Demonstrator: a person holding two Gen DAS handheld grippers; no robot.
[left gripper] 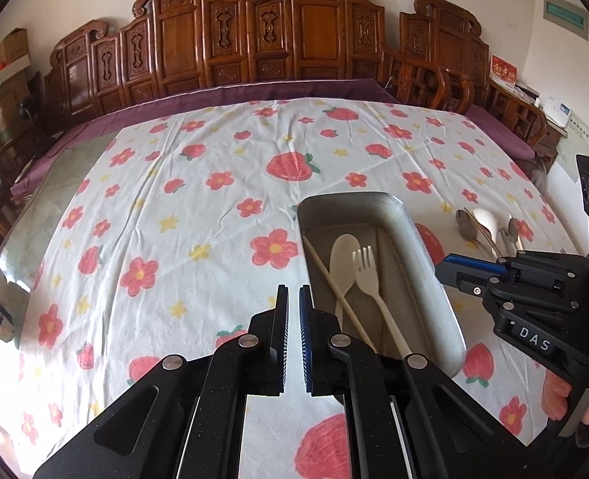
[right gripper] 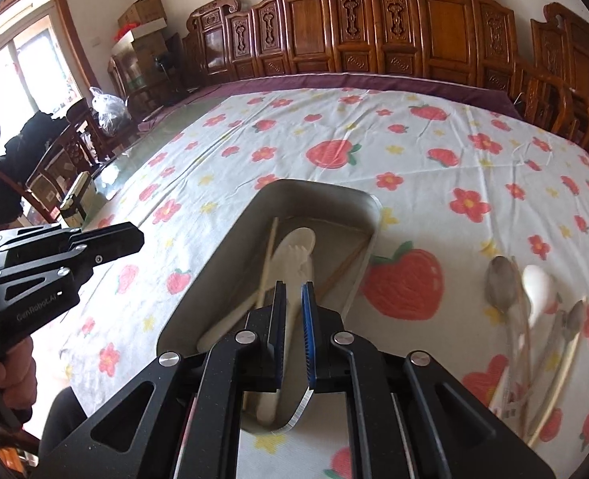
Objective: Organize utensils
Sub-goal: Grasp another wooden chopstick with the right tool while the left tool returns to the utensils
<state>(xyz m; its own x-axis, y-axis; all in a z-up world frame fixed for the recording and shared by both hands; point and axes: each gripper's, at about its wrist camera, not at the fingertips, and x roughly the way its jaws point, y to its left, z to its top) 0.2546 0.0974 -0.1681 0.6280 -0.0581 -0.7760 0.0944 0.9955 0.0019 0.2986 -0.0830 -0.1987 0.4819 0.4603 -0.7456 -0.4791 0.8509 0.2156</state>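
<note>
A metal tray [left gripper: 430,255] lies on the flowered tablecloth [left gripper: 174,207]. In it are a cream spoon [left gripper: 344,263], a cream fork [left gripper: 368,275] and a chopstick [left gripper: 326,271]. My left gripper [left gripper: 293,295] is shut and empty, just left of the tray's near end. My right gripper [right gripper: 293,291] is shut and empty above the tray [right gripper: 230,239], over the cream fork [right gripper: 294,255]. It also shows from the side in the left wrist view [left gripper: 448,267]. Loose metal spoons [right gripper: 502,283] and a white spoon [right gripper: 540,289] lie right of the tray.
Carved wooden chairs [left gripper: 254,36] line the far table edge. A purple cloth [left gripper: 174,99] shows beyond the tablecloth. Boxes [right gripper: 143,12] and a plastic bag [right gripper: 109,109] stand at the far left. A small box [right gripper: 75,199] sits at the table's left edge.
</note>
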